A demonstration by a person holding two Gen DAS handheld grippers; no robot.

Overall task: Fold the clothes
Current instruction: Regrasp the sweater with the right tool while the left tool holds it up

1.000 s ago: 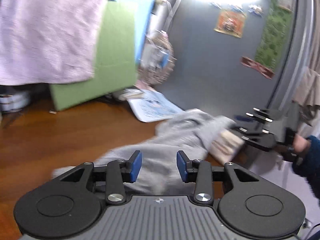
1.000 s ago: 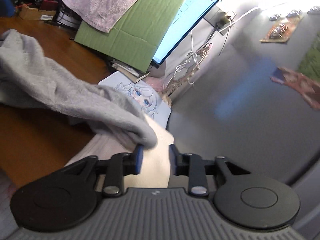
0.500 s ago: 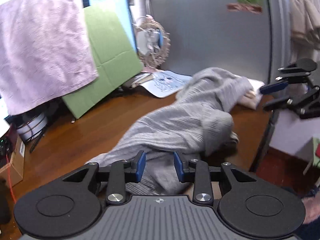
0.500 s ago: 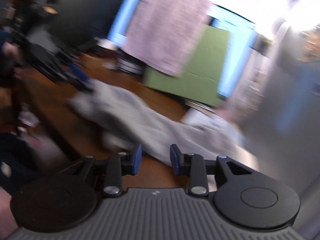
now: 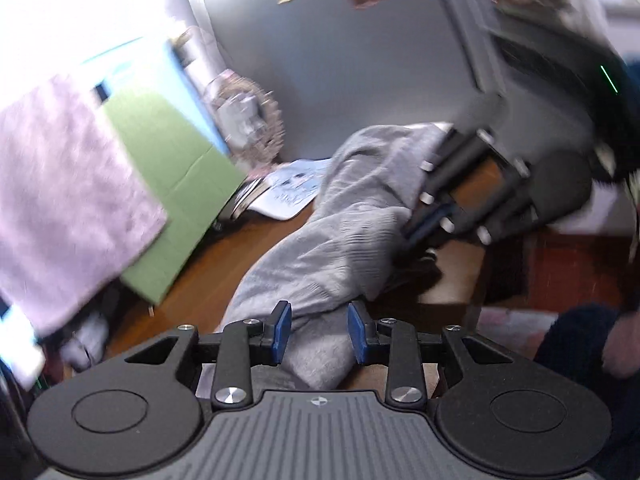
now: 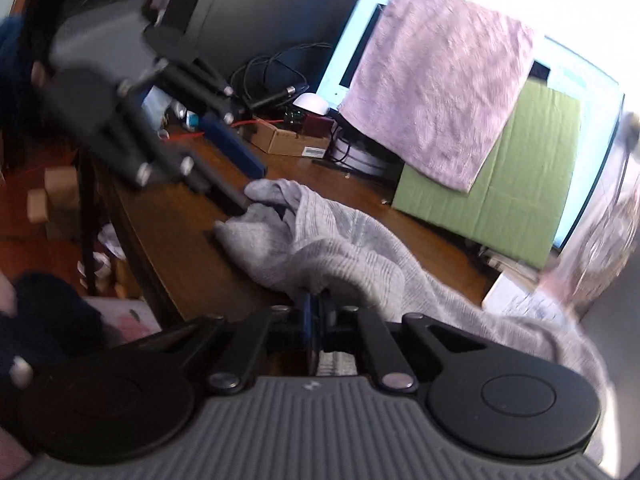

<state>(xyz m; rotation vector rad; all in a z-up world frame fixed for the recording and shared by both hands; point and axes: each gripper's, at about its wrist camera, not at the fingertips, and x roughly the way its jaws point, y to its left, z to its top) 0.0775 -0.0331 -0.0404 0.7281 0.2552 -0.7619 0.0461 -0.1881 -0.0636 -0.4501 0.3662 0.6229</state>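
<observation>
A grey ribbed garment lies bunched in a long heap on the wooden desk. My left gripper is open, its blue pads on either side of the garment's near end. My right gripper is shut on a fold of the same garment. In the left wrist view the right gripper shows at the heap's right side, pinching cloth. In the right wrist view the left gripper shows at the garment's far end, blurred.
A pink towel hangs over a lit monitor, with green cardboard leaning beside it. A printed mat lies at the desk's back. A cardboard box and cables sit behind. The desk edge drops to the floor.
My right gripper has swung round to the garment's side and closed on a fold. My left gripper has come closer, so the garment's near end now lies between its open pads.
</observation>
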